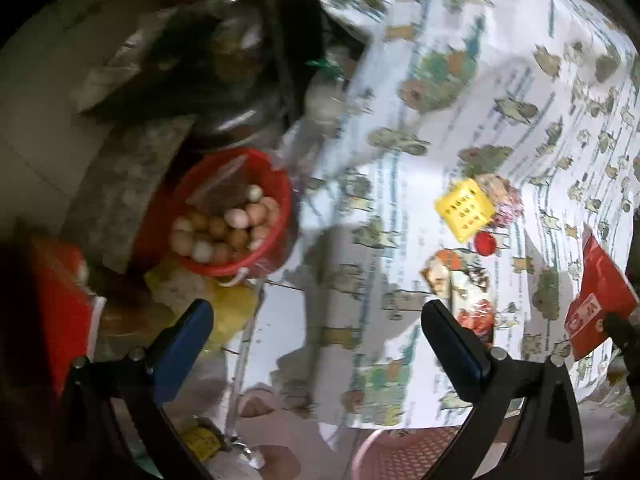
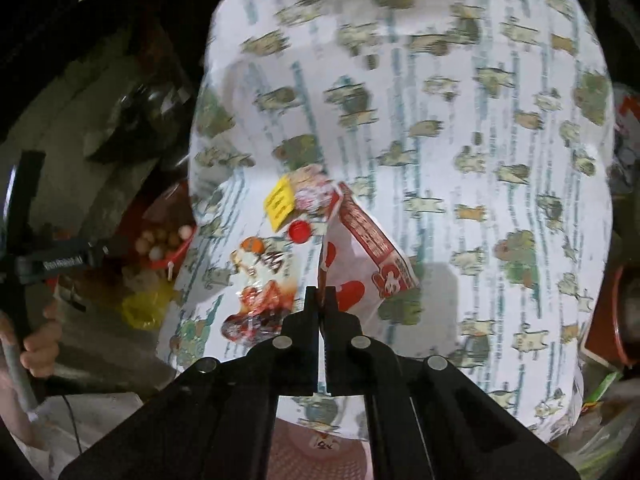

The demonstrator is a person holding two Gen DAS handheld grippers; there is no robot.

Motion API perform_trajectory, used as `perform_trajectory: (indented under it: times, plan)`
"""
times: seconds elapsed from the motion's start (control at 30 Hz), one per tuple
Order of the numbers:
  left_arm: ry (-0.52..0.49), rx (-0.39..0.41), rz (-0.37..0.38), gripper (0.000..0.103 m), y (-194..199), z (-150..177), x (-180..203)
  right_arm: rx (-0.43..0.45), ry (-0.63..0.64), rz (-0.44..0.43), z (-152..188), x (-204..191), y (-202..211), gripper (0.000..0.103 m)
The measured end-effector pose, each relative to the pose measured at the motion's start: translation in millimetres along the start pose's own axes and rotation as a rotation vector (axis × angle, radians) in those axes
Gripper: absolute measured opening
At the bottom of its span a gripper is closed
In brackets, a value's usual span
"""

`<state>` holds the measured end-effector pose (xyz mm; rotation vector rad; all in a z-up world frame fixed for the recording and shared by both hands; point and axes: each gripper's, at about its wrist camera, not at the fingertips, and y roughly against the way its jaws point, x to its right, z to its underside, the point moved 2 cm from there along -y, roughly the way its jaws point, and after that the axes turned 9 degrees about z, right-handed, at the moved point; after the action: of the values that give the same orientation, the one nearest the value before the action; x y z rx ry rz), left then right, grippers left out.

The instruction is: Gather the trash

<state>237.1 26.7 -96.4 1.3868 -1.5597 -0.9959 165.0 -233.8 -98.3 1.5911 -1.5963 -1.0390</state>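
Both views smeared by motion blur; print on the worktop (image 2: 500, 168) cloth reads only as green and tan blotches. Right gripper (image 2: 321, 300), bottom centre of its frame, is fully closed, pinching the edge of a red-and-white paper wrapper (image 2: 368, 248) that stands up off the cloth; the pinched edge is hidden between the pads. In the left wrist view the same wrapper (image 1: 596, 296) sits at the right edge, partly cut off. Left gripper (image 1: 316, 324) is wide apart with nothing between the blue-padded fingers (image 1: 188, 336), hanging over the worktop's left edge. Other trash lies on the cloth: a yellow card (image 1: 464, 208) touching a crumpled pink wrapper (image 1: 504, 196), a red bottle cap (image 1: 485, 243) just below them, and a glossy snack packet (image 1: 464, 284), its lower end hidden behind the right-hand finger. Left of the worktop, a red bucket (image 1: 276, 184) holds eggs (image 1: 224, 228). Dark clutter above the bucket cannot be made out.
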Motion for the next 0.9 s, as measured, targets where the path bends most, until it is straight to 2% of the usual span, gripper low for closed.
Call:
perform_trajectory:
  times: [0.07,0.17,0.23,0.3,0.37,0.43,0.47,0.53,0.67,0.73,0.87,0.9]
  plan:
    - [-0.027,-0.031,0.017,0.103,-11.3,1.1,18.4,-0.011,-0.044,0.014,-1.6,14.7,-1.1,0.002]
    - [-0.035,-0.143,0.153,0.103,-32.7,7.4,46.9,0.021,-0.067,0.092,-3.8,31.4,3.4,0.002]
    - [-0.037,-0.194,0.197,0.103,-44.8,11.4,66.2,0.036,-0.07,0.113,-5.2,40.2,8.6,0.002]
    - [-0.064,-0.208,0.184,0.103,-52.7,12.1,81.4,0.026,-0.091,0.089,-6.6,50.4,12.2,0.002]
    - [-0.101,-0.209,0.192,0.098,-60.9,10.6,97.3,0.019,-0.109,0.089,-6.8,59.6,13.9,0.002]
    - [-0.105,-0.212,0.218,0.087,-69.9,8.6,108.4,0.025,-0.115,0.099,-6.5,65.7,16.7,0.002]
    - [-0.104,-0.211,0.222,0.084,-75.6,7.9,112.6,0.032,-0.114,0.107,-7.1,68.6,18.8,0.002]
    - [-0.114,-0.219,0.178,0.08,-87.7,8.8,120.5,0.048,-0.102,0.126,-9.0,72.7,22.4,0.002]
    - [-0.13,-0.243,0.153,0.079,-105.7,13.2,128.4,0.075,-0.1,0.137,-12.7,82.3,33.0,0.002]
    - [-0.125,-0.253,0.142,0.075,-114.5,14.4,128.7,0.072,-0.106,0.127,-13.6,86.4,35.1,0.002]
    - [-0.099,-0.257,0.12,0.073,-130.1,14.2,123.1,0.075,-0.098,0.136,-14.7,90.7,37.3,0.002]
    - [-0.101,-0.248,0.121,0.067,-130.0,13.9,123.7,0.076,-0.096,0.141,-14.2,91.7,37.5,0.002]
